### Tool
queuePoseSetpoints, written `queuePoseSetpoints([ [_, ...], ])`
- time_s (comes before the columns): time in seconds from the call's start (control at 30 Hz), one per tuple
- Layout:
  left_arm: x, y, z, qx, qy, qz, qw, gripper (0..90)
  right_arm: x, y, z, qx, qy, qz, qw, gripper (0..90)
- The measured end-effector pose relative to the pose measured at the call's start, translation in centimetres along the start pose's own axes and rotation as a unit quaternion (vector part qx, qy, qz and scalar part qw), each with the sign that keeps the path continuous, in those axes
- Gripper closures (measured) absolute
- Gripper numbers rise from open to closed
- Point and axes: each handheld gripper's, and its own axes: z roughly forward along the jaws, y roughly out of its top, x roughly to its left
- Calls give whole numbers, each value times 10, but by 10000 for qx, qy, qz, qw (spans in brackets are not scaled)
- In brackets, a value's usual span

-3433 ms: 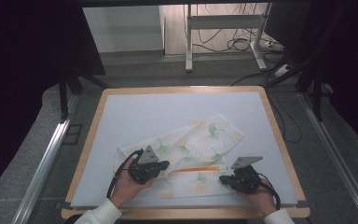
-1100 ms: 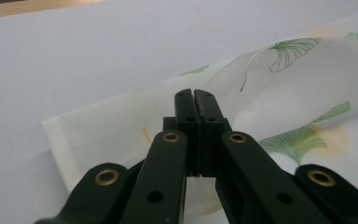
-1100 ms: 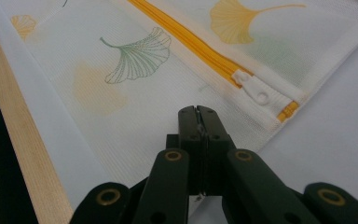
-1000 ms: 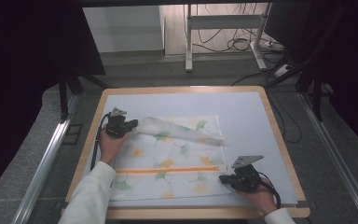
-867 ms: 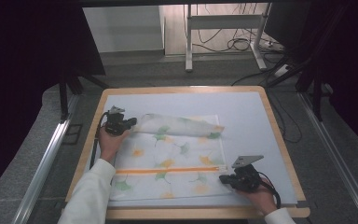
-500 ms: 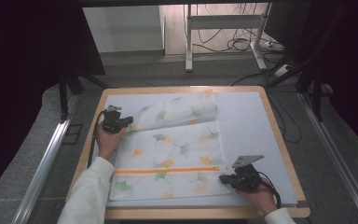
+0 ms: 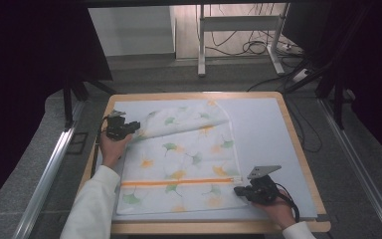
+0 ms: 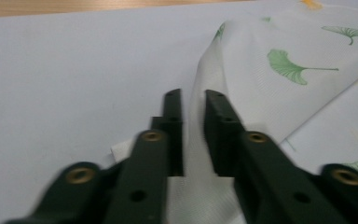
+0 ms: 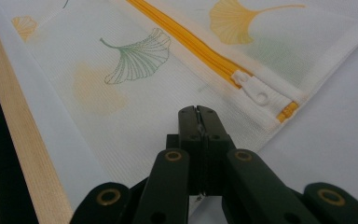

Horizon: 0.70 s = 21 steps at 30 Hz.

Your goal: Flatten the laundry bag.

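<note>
At the near right corner of the bench, my right gripper sits with its jaws pressed together on the corner of the white mesh laundry bag printed with green and yellow ginkgo leaves. In the right gripper view that pinch is plain, just short of the orange zip and its white pull tab. This end has not shifted over the last few seconds; it is my anchor.

The change is at the far left. My left gripper has carried its corner of the bag from the near edge out toward the far left corner of the bench, so the crumpled heap is now spread nearly flat. In the left gripper view the jaws stand slightly spread with a ridge of fabric between them; I judge the grip is loosening or just let go.

One fold remains along the far edge, so I reckon the spreading is nearly finished.
</note>
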Motion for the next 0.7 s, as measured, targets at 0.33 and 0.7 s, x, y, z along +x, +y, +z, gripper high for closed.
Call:
queuePoseSetpoints([
  [0.33, -12, 14, -55, -617, -300, 398, 9968, 557, 1, 0, 0, 15, -35, -42, 10000, 887],
  [0.7, -45, 6, -62, -232, -637, 1017, 9925, 794, 2, 0, 0, 21, -48, -70, 10000, 884],
])
